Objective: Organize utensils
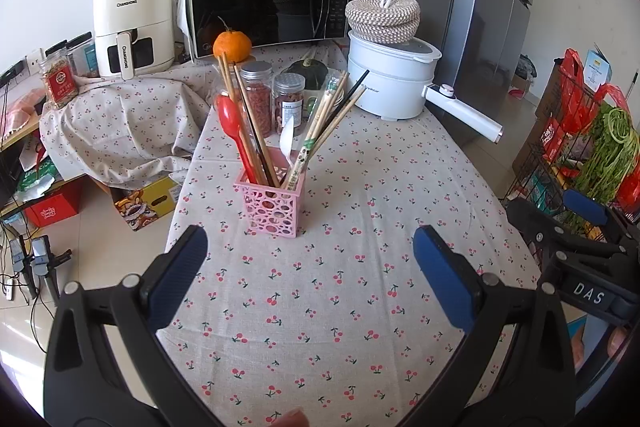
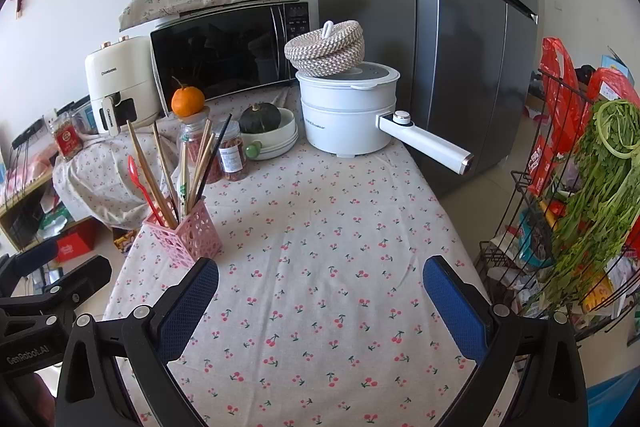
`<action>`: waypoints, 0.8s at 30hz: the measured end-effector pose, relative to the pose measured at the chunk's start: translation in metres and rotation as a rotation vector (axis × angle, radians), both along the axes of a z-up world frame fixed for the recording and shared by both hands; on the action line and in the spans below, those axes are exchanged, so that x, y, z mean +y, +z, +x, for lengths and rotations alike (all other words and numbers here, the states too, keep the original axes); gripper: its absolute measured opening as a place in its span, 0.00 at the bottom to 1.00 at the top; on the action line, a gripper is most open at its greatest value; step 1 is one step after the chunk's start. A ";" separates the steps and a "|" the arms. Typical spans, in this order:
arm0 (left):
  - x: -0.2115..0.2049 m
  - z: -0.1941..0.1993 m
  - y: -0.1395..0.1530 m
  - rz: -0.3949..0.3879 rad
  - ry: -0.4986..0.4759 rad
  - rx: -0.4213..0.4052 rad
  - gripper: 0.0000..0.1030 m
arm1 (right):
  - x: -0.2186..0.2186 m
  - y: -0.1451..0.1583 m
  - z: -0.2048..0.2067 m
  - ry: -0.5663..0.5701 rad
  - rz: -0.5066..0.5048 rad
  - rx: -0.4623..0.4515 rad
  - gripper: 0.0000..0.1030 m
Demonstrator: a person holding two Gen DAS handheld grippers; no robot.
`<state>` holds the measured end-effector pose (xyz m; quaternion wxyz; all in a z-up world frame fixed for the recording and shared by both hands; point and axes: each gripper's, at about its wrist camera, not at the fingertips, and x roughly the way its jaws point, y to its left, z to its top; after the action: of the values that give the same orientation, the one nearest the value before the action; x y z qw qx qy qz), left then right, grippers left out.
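A pink perforated holder [image 1: 273, 205] stands on the cherry-print tablecloth [image 1: 360, 307] and holds several wooden chopsticks [image 1: 256, 131], a red spoon [image 1: 232, 123] and a white spoon [image 1: 288, 141]. It also shows in the right wrist view [image 2: 188, 233], at the table's left edge. My left gripper [image 1: 310, 243] is open and empty, just in front of the holder. My right gripper [image 2: 320, 271] is open and empty over the bare cloth [image 2: 340, 287], to the right of the holder.
At the back stand two spice jars [image 1: 272, 99], a white electric pot [image 1: 388, 83] with a long handle and woven lid, a squash in a bowl [image 2: 264, 127], an orange [image 1: 232, 45], a microwave [image 1: 268, 5] and an air fryer [image 1: 132, 23]. A fridge [image 2: 460, 47] and a wire rack with greens [image 2: 580, 195] are to the right.
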<state>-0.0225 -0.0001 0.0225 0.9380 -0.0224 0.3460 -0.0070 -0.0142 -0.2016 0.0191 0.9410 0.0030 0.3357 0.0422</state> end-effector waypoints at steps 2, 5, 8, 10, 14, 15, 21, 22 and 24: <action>0.000 0.000 0.000 0.000 0.000 0.000 0.99 | 0.000 0.000 0.000 0.000 -0.001 0.000 1.00; 0.000 0.000 0.000 0.001 -0.001 0.001 0.99 | 0.000 0.000 0.000 0.000 0.001 0.000 1.00; 0.000 0.000 0.000 0.000 0.000 0.000 0.99 | 0.000 0.000 0.000 0.000 0.001 0.000 1.00; 0.000 0.000 0.000 0.000 0.000 0.000 0.99 | 0.000 0.000 0.000 0.001 0.000 0.001 1.00; 0.000 0.000 0.000 0.001 -0.001 0.001 0.99 | 0.000 -0.001 0.000 0.000 0.000 0.002 1.00; 0.000 0.000 0.000 0.001 0.000 0.001 0.99 | 0.000 -0.001 0.000 0.000 0.000 0.002 1.00; 0.001 0.000 0.000 -0.006 -0.003 0.006 0.99 | 0.000 -0.001 0.000 0.001 0.001 0.002 1.00; 0.001 0.000 0.000 -0.007 -0.003 0.006 0.99 | -0.001 -0.001 0.000 0.001 0.001 0.003 1.00; 0.001 0.000 0.000 -0.007 -0.004 0.006 0.99 | -0.001 -0.002 0.000 0.000 0.001 0.003 1.00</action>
<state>-0.0229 0.0005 0.0220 0.9367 -0.0249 0.3490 -0.0098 -0.0142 -0.2023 0.0174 0.9405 0.0038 0.3371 0.0425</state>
